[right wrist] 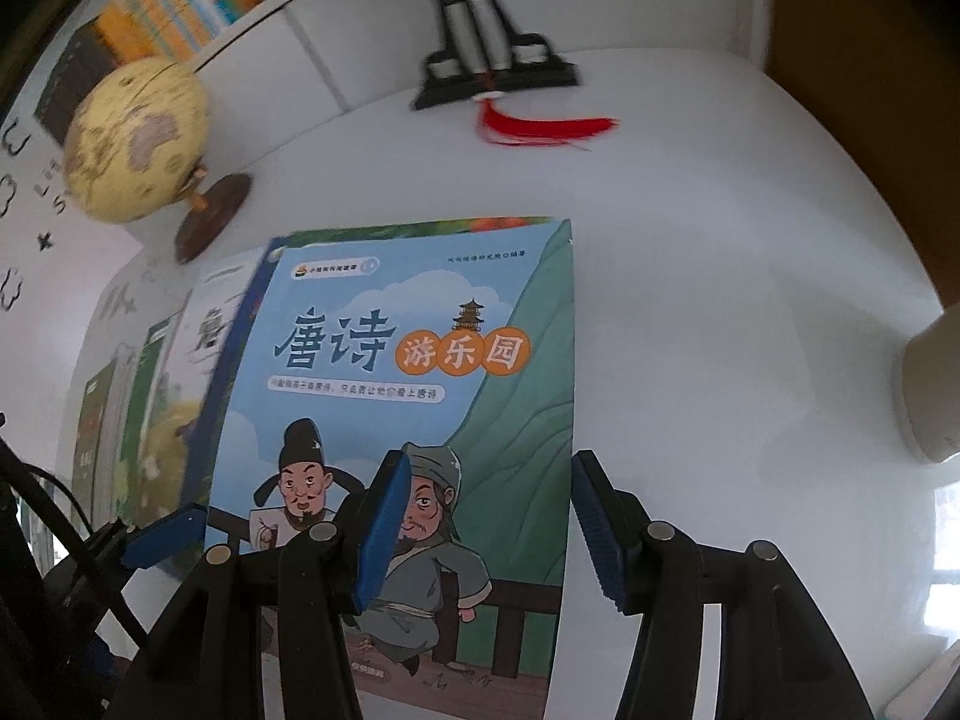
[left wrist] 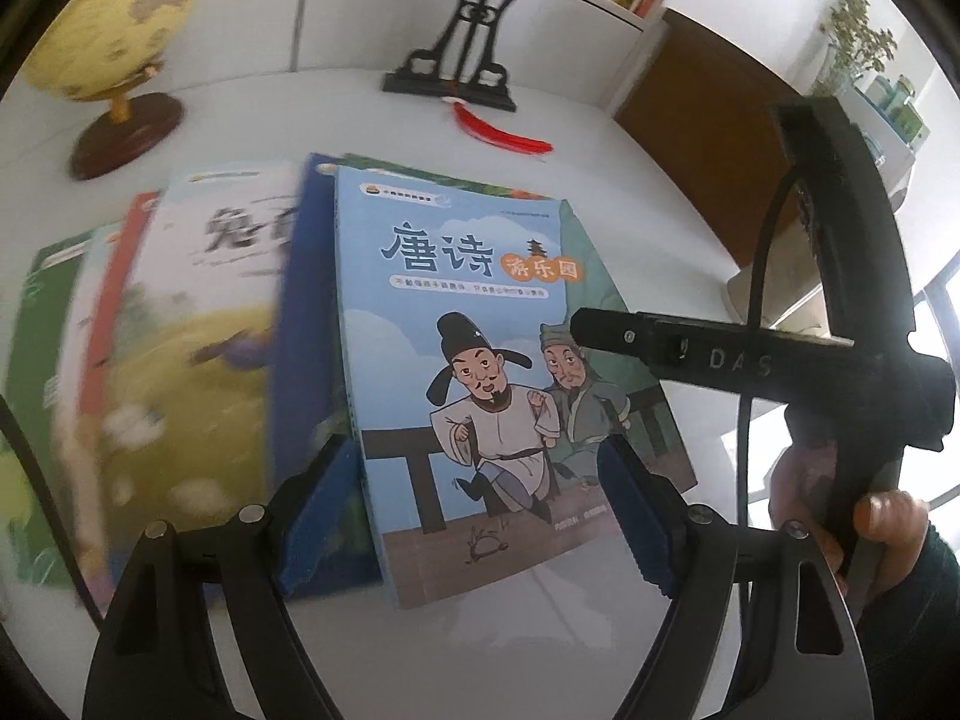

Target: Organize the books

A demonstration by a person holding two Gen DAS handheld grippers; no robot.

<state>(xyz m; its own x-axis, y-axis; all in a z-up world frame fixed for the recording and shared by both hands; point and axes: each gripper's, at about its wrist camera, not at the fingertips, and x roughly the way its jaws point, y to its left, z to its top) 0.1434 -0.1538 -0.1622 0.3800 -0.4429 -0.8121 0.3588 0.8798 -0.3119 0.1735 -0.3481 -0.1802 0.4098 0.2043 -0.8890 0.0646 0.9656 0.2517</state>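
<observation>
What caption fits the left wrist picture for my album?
Open left tongs hover over a blue poetry book topping spread books on a white table, near a globe.

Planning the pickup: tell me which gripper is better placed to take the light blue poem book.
Right, probably. The right gripper is open astride the right edge of the light blue poem book. The left gripper is open over the cover, no edge between its pads.

White tabletop point(right wrist: 720, 300) against white wall panels point(left wrist: 336, 6); bright window point(left wrist: 942, 324) (perhaps daylight) at right.
</observation>
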